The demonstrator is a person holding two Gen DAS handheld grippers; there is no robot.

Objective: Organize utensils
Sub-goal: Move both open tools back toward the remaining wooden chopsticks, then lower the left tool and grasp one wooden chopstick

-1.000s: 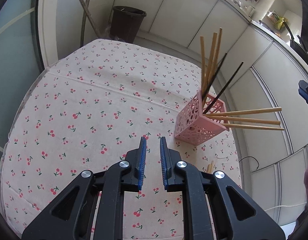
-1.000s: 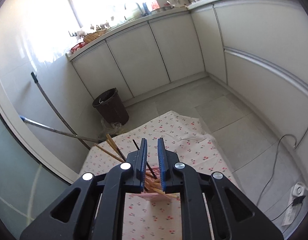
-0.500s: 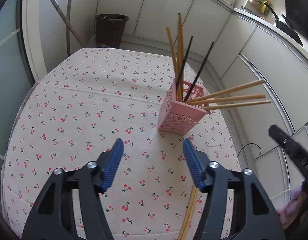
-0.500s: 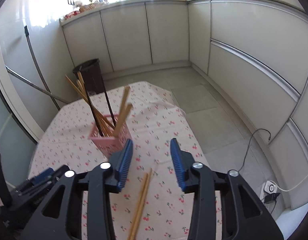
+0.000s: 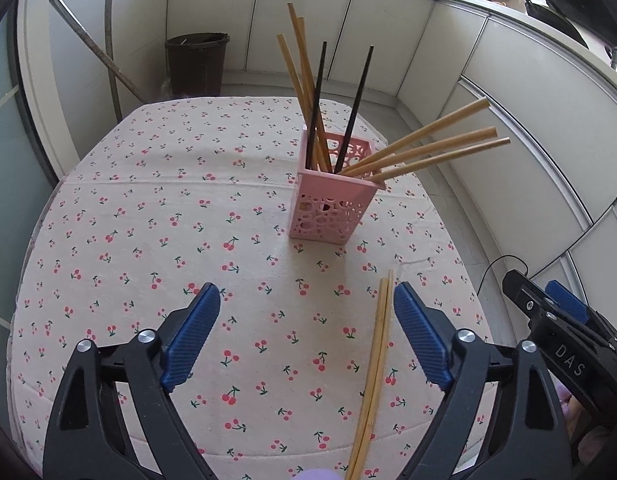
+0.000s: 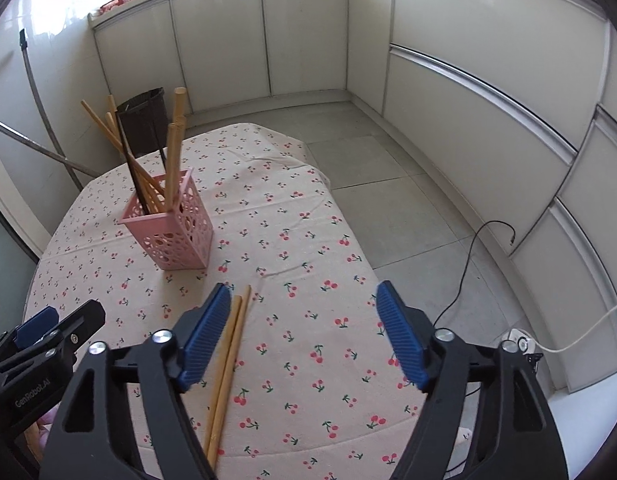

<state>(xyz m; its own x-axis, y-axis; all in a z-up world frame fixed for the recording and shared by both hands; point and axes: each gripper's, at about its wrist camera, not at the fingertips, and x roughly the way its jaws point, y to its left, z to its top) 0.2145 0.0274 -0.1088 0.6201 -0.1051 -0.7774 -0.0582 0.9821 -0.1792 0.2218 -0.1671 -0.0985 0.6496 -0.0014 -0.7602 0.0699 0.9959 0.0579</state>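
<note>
A pink perforated holder (image 5: 330, 206) stands on the cherry-print tablecloth (image 5: 168, 208) and holds several wooden and two black chopsticks. It also shows in the right wrist view (image 6: 170, 226). A loose pair of wooden chopsticks (image 5: 374, 364) lies flat on the cloth near the front edge, seen also in the right wrist view (image 6: 226, 364). My left gripper (image 5: 306, 320) is open and empty above the cloth, the pair just inside its right finger. My right gripper (image 6: 304, 322) is open and empty, the pair beside its left finger.
A dark waste bin (image 5: 198, 62) and leaning mop poles (image 5: 94, 46) stand on the floor behind the table. White cabinets (image 6: 488, 92) line the walls. A black cable (image 6: 466, 256) and a power strip (image 6: 520, 344) lie on the floor to the right.
Both grippers went from shut to wide open. Both views dropped and pulled back toward the table's front, bringing the loose chopstick pair into view between or beside the fingers.
</note>
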